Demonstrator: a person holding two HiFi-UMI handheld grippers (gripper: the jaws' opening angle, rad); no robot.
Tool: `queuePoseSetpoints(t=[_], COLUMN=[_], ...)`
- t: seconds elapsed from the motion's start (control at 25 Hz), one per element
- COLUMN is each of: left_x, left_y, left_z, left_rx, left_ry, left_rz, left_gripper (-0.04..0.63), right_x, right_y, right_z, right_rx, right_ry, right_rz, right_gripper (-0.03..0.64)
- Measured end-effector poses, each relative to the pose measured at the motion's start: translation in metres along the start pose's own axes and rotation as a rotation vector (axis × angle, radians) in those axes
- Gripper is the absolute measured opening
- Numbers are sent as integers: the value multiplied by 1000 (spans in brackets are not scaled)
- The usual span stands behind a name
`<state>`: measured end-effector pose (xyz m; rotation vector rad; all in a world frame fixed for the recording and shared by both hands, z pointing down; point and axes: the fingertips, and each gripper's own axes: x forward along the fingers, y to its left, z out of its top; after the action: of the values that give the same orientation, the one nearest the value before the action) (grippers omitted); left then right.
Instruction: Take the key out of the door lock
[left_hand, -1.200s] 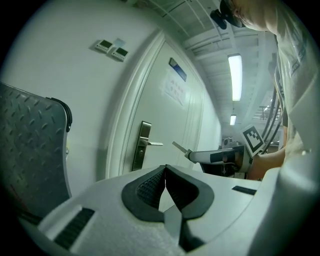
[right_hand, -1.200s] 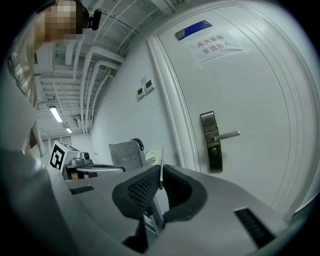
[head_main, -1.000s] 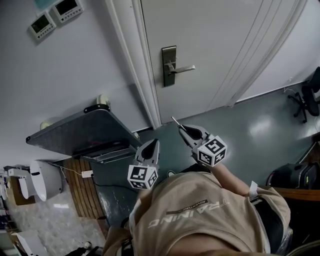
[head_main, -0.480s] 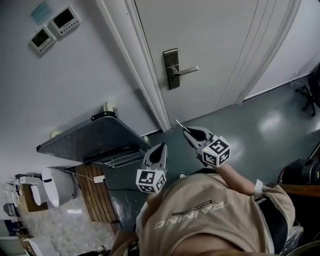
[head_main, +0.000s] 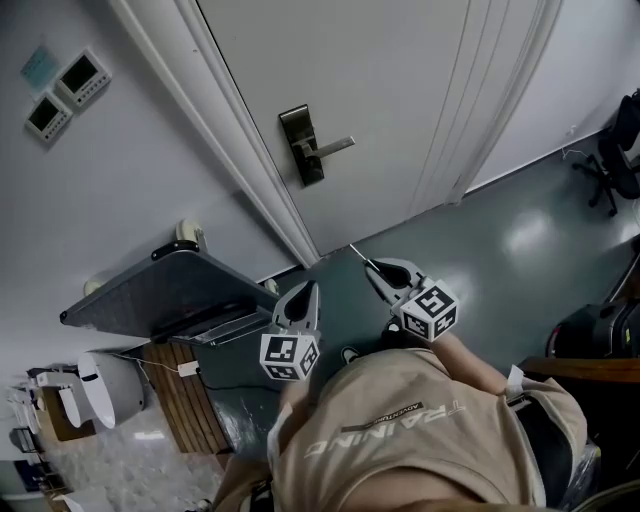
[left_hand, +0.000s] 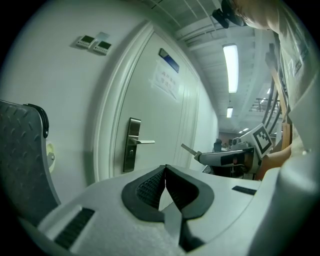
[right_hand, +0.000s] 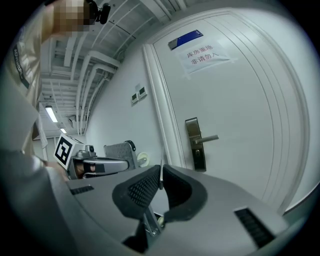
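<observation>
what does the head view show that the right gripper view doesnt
Only the head view: the office chair, the wooden slats and the marker cube on the right gripper. Only the right gripper view: the paper notice and blue plate high on the door, and the ceiling light. Both: the door handle, the wall panels, the left gripper, and the key clamped in the right gripper.

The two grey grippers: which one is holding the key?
The right grey gripper: a thin silver metal key sticks out between its shut fingers. The left grey gripper is shut on nothing.
</observation>
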<state>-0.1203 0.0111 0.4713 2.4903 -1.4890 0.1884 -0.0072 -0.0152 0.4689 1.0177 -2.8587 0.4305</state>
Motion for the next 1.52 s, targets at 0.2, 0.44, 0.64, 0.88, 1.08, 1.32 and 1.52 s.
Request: queuePoseSetpoints(t=[0.2, 0.44, 0.64, 0.88, 1.08, 1.32, 1.52], left_x=[18, 26, 28, 18, 14, 9, 13], left_y=[-35, -48, -48, -53, -44, -40, -41], left_z=[16, 6, 8, 16, 27, 32, 30], left_rx=[-10, 9, 6, 26, 28, 20, 23], left_ry=[-18, 20, 9, -19, -45, -59, -51], left_rz=[-16, -7, 18, 42, 65, 79, 62], left_gripper=[9, 9, 9, 9, 9, 9, 9], right_x=[-14, -5, -10, -23, -18, -16, -13], right_y=[-26, -29, -24, -28, -31, -25, -25], right_z=[9, 12, 16, 21, 37, 47, 45], right_rx=[-40, -55, -60, -68, -92, -101, -99], right_ry=[23, 14, 3, -9, -33, -45, -48], right_rz=[33, 73, 94, 71, 72, 86, 77], right_gripper=[29, 29, 28, 28, 28, 29, 28])
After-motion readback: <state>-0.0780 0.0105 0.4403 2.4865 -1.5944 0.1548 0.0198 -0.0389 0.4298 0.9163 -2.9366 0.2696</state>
